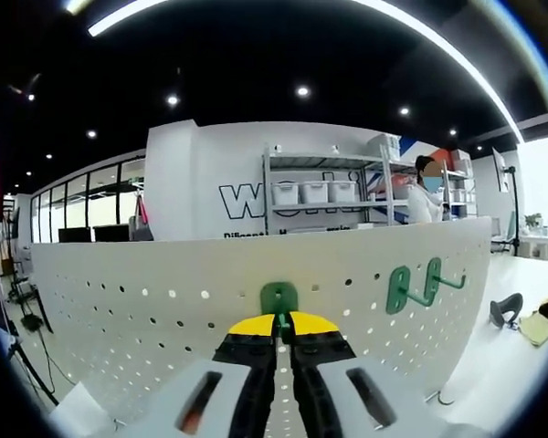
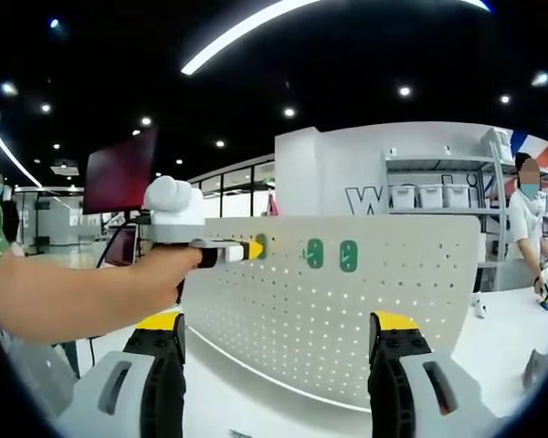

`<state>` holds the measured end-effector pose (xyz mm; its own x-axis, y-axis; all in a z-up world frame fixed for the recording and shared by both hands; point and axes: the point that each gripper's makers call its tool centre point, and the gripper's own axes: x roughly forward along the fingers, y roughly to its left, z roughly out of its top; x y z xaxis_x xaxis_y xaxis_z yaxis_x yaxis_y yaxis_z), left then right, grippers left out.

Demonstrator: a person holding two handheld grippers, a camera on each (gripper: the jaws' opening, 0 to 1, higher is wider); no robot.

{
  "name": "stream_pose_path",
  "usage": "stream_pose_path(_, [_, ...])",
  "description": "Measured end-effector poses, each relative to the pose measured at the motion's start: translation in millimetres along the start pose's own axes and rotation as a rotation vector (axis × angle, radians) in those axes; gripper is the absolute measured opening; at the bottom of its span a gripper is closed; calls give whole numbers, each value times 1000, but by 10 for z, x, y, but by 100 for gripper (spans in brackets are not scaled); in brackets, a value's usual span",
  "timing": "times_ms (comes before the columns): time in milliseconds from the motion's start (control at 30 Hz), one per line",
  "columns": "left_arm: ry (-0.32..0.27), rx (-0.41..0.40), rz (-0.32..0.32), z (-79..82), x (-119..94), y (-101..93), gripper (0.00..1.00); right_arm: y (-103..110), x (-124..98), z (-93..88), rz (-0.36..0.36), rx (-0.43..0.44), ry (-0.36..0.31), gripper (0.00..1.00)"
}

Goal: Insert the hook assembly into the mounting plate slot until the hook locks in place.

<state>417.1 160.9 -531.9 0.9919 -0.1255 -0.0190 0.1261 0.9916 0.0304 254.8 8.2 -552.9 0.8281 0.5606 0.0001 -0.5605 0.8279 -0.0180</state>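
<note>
Open-plan lab or workshop, storage shelving [image 1: 324, 187], pegboard [image 2: 347, 301], ceiling spotlights [image 1: 302, 91]

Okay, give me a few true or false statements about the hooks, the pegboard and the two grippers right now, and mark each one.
1. The left gripper is closed on a green hook at the pegboard. True.
2. The right gripper grips a hook. False: its jaws stand wide apart, empty.
3. Two more green hooks already hang on the board. True.
4. The pegboard is black. False: it is white with rows of holes.
</note>
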Motion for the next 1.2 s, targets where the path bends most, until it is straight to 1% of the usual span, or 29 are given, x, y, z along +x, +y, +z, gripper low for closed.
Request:
stream_pose_path(333, [12,-6,-1,0,-22,-2,3,14,20,-15,3,1,2,83])
stream_pose_path(500, [12,62,11,2,-11,-3,2,9,18,-24,3,1,5,83])
stream_pose_path(533, [17,94,18,5,-10,-3,2,9,17,-23,2,1,4,83])
stream_pose_path(567, [17,98,20,4,-11,-11,2,7,17,-24,2,1,5,83])
stream_pose_path(633, [13,144,31,8,-13,-9,2,4,16,-31,1,2,6,83])
stream_pose_path(667, [16,190,38,14,-17,-3,2,6,15,-33,1,3,6,83])
stream_pose_path(733, [16,208,44,6,-28,-25,2,9,15,-37,2,3,6,83])
stream_pose_path(800, [9,205,44,1,-32,-23,2,14,17,-45,4,3,9,83])
stream_pose_path(833, [7,231,48,5,-38,-25,2,20,18,-47,5,1,10,83])
stream_pose_path(867, [4,220,46,7,-49,-15,2,25,21,-47,6,0,11,83])
stream_pose_path(900, [-11,140,27,8,-46,-27,2,27,22,-48,7,1,11,83])
stream_pose_path(933, [-26,36,4,10,-44,-20,2,30,24,-46,8,0,11,83])
stream_pose_path(967, [-27,-53,-20,7,-43,10,1,33,26,-46,9,-1,12,83])
stream_pose_path(1000, [-25,-48,-21,5,-42,18,1,37,31,-49,10,-1,13,83])
stream_pose_path(1033, [-20,-4,-10,6,-41,11,2,40,35,-50,12,-3,14,83])
stream_pose_path(1067, [-23,-12,-15,3,-38,19,2,47,40,-50,13,-3,15,83])
stream_pose_path(1100, [-37,-80,-30,5,-23,8,3,53,42,-49,14,-3,15,83])
stream_pose_path(1200, [-33,-64,-23,3,-26,8,4,76,46,-47,20,-5,16,83])
